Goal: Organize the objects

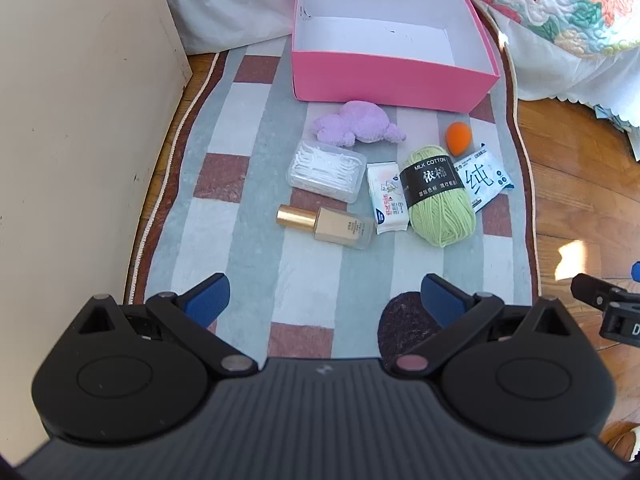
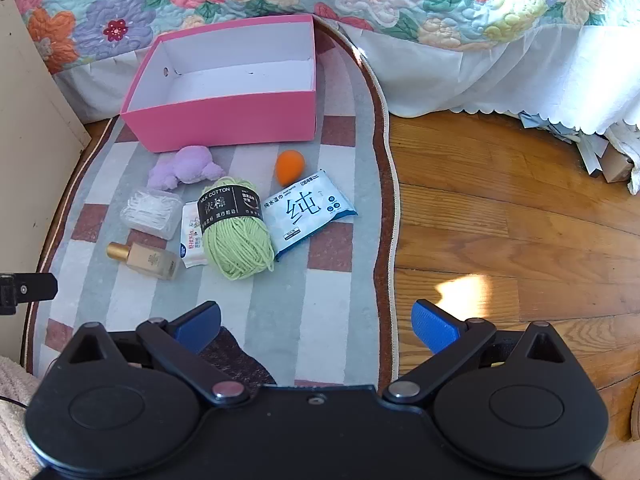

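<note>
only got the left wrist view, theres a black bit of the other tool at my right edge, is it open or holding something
Observer: The right tool is open, with nothing between its pads.
Operator: what is it over
Observer: It straddles the edge of the rug: one pad over the rug, the other over the wood floor.
Operator: the yarn hides part of the wipes pack for me, is it buried
Observer: No. From the right wrist nearly the whole face of the wipes pack shows, and the yarn only meets its left edge.
</note>
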`<state>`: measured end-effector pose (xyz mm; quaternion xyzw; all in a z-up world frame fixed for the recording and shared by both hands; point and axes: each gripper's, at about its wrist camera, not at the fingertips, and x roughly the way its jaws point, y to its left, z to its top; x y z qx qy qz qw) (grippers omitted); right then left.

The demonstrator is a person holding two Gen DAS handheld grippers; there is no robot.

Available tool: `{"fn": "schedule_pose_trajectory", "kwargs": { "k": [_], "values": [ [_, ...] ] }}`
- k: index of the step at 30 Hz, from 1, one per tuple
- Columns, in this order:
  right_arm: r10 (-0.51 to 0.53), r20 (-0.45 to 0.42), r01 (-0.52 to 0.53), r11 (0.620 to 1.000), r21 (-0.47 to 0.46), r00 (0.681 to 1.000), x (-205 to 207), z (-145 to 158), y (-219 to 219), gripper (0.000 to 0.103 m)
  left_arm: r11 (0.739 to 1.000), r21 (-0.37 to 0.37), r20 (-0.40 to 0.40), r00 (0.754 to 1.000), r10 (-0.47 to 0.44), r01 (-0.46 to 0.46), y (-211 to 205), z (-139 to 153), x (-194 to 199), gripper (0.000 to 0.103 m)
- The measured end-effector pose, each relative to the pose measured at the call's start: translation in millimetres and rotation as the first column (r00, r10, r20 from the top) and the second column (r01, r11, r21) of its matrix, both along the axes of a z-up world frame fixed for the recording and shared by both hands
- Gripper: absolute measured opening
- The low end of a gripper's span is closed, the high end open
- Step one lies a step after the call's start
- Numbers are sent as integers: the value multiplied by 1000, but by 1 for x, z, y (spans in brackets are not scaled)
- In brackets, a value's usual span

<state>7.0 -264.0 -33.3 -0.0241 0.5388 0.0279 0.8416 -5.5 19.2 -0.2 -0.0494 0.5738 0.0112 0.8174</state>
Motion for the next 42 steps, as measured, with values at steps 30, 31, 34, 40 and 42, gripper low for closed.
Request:
{"fn": "schedule_pose_trajectory", "kwargs": {
  "k": [30, 31, 34, 40, 42],
  "values": [
    [28, 1, -28, 999, 24, 1000, 4, 0, 14, 103, 1000, 8, -11, 1000, 27, -27, 4, 4, -5, 103],
    [29, 0, -29, 999, 23, 1000, 4, 0, 14, 103, 1000, 9, -10, 1000, 25, -25, 3, 5, -5, 103],
    [29, 0, -29, 999, 24, 1000, 3, -1, 14, 103, 1000, 11, -6, 1000, 19, -19, 1, 6, -6, 103],
    [27, -2, -27, 999, 25, 1000, 3, -1, 13, 103, 1000, 15, -2, 1000, 13, -13, -1, 8, -7, 103],
    [27, -2, -26, 999, 25, 1000, 3, -1, 12, 103, 1000, 15, -1, 1000, 14, -14, -1, 8, -7, 103]
  ]
}}
